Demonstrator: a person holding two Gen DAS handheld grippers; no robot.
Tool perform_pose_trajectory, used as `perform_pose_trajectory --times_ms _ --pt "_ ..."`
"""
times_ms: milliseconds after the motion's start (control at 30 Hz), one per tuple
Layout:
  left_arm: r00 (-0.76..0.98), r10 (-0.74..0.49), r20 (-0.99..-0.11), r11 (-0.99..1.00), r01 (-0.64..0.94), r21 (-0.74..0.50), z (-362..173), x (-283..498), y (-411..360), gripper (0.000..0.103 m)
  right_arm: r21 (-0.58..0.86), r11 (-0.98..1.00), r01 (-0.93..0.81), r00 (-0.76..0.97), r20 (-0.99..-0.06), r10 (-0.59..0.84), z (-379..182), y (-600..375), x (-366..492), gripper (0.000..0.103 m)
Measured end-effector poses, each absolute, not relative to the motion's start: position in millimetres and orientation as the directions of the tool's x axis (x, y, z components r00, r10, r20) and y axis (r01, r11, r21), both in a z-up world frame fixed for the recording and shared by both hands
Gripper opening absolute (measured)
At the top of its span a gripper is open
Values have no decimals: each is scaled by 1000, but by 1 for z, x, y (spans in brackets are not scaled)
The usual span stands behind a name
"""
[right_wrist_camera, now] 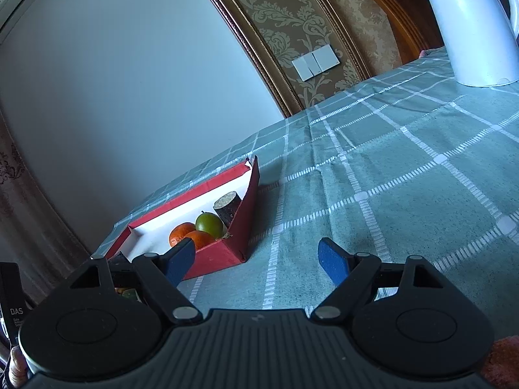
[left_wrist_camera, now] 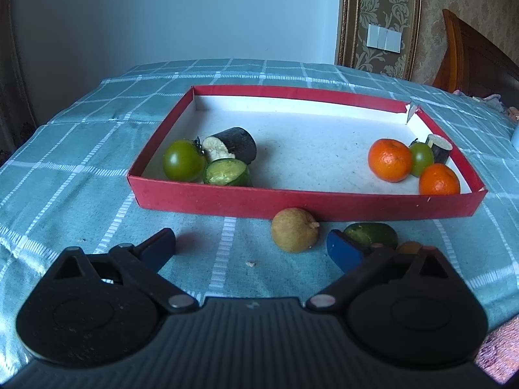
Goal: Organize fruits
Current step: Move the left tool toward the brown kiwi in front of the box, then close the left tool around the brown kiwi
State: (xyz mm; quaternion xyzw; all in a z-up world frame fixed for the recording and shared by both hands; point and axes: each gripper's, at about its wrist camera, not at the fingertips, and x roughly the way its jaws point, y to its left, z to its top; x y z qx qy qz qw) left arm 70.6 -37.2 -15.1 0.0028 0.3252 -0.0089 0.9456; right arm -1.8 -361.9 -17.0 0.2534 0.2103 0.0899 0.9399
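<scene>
Tan-skinned round fruit (left_wrist_camera: 294, 229) lies on the checked cloth (left_wrist_camera: 81, 194) just outside the red box's (left_wrist_camera: 292, 202) near wall, beside a green piece (left_wrist_camera: 373, 235), both apparently awaiting sorting. Left gripper (left_wrist_camera: 251, 249) hovers spread wide and empty before them. Inside, greens and a dark cut piece (left_wrist_camera: 235, 146) cluster left; two oranges (left_wrist_camera: 389, 160) right. Right gripper (right_wrist_camera: 256, 259), also wide and empty, idles aside.

A pale blue wall (left_wrist_camera: 181, 13) is seen behind the checked teal tablecloth (left_wrist_camera: 65, 162); damask wallpaper (left_wrist_camera: 386, 9), 3 white switches (left_wrist_camera: 384, 39) and a wooden headboard (left_wrist_camera: 476, 61) are shown right.
</scene>
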Motion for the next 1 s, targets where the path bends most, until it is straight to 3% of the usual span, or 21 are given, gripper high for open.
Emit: perform_pose_trajectory --times_ms 233,633,900,933,1000 --pt "799 -38 -601 999 49 3 -14 67 -40 85 513 857 -51 896 -356 266 -17 -363 -3 83" --pt "815 -80 -574 996 80 -25 -13 63 -39 56 516 856 -38 898 -357 256 -17 -364 -4 83" --pt "816 -82 -572 996 78 -32 -12 63 -38 52 517 855 -39 899 -356 256 -17 -364 -3 83" --pt "817 -81 -570 997 75 -33 -12 63 -38 50 516 855 -39 899 -357 256 -17 -364 -3 83" --pt "820 -89 -566 996 77 -45 -12 62 -36 35 516 855 -39 898 -357 256 -17 -364 -3 83"
